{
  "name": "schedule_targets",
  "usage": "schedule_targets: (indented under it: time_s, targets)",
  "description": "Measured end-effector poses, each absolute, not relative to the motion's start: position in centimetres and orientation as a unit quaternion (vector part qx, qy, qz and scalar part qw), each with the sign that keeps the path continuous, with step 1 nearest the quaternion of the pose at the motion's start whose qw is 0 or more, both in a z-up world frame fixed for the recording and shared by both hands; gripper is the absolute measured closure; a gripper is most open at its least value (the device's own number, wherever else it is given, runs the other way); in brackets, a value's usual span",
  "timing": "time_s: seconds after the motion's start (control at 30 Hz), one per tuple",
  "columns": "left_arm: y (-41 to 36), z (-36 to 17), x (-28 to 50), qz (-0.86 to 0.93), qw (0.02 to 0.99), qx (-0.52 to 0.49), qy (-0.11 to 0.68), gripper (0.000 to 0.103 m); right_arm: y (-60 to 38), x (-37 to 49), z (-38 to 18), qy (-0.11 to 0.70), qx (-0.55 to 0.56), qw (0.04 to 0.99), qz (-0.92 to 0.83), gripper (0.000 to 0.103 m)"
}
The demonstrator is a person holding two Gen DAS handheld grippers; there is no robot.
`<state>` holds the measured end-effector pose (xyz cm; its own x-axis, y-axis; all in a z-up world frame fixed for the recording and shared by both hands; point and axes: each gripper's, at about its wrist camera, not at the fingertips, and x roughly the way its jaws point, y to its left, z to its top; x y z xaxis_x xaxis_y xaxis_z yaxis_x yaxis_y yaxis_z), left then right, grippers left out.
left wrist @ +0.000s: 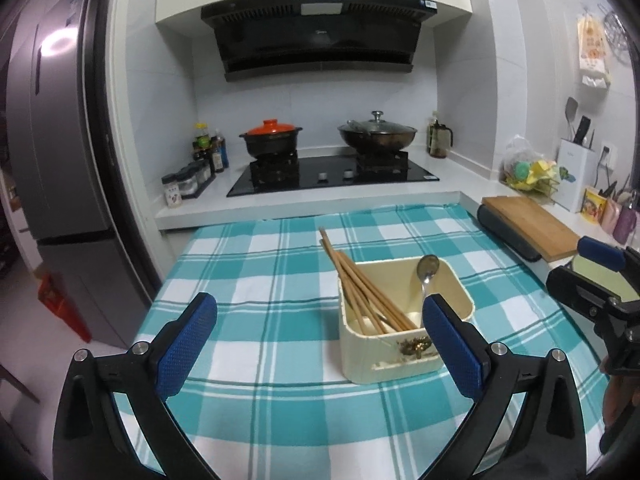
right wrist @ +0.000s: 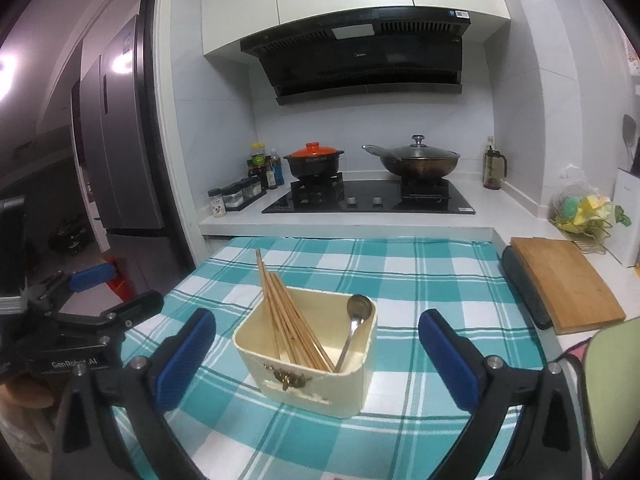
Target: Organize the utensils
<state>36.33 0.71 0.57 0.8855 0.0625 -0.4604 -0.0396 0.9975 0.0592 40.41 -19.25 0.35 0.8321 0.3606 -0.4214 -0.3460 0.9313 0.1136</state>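
A small kitchen, with a fridge [left wrist: 52,128] at the far left, a gas hob [left wrist: 332,174] under a black hood at the back, and a counter in front spread with a teal-and-white checked cloth [left wrist: 260,272]. Going left to right over that cloth: the left tool [left wrist: 320,320] hangs low with its blue pads wide apart and nothing between them. Just right of its centre stands a cream utensil box [left wrist: 400,364], holding a bundle of wooden chopsticks [left wrist: 360,288] that lean out over its back-left corner, and 1 metal spoon [left wrist: 427,270] propped against the right wall, bowl up. Further right, the right tool [right wrist: 318,352] also stands spread and empty, framing the box. A wooden cutting board [left wrist: 528,224] lies on the counter's right edge.

No loose utensils show on the cloth, so the sorting looks finished or close to it; any next move would call for checking beyond the frame before closing on anything.

The box's inner floor and the lower ends of the chopsticks are hidden, and the motif on its front wall is too small to read.
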Motion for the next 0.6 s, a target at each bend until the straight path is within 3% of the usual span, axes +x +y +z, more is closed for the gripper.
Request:
schedule_targets:
  time_s: [0.6]
  targets:
    - [1.2, -0.7, 26.8, 0.058, 0.961, -0.019, 0.27, 0.0, -19.2, 30.7, -1.3, 0.272, 0.02, 0.955, 0.117, 0.0]
